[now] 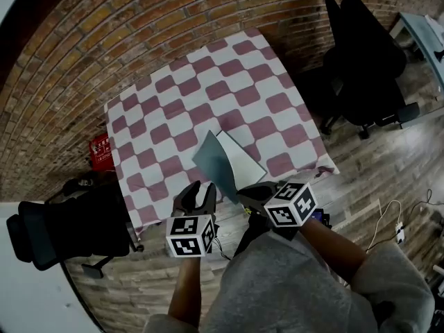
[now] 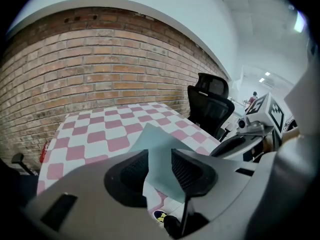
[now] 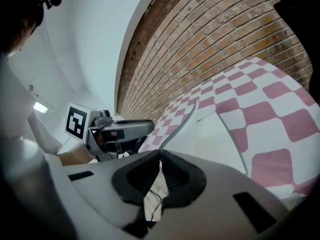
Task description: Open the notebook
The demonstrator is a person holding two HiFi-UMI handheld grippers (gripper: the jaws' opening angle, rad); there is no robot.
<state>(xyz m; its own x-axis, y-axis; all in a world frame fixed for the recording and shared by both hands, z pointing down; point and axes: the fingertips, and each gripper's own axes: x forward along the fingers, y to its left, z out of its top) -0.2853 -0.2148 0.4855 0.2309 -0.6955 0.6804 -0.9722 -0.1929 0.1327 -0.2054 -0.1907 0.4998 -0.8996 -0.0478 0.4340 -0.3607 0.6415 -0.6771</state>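
My right gripper (image 1: 250, 193) pinches the notebook's (image 1: 244, 161) raised grey-blue cover (image 1: 214, 162), its long axis pointing away across the desk (image 1: 173, 109); my left gripper (image 1: 198, 194) gapes.

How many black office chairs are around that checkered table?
2. One chair stands off the table's right side; the other sits by its near left corner. More may lie out of view.

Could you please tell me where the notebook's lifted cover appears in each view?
Head view: cover just below centre, tilted up.
Left gripper view: cover low centre, between the open jaws.
Right gripper view: cover edge-on, rising from the shut jaws.
Shared landmark: checked tablecloth.
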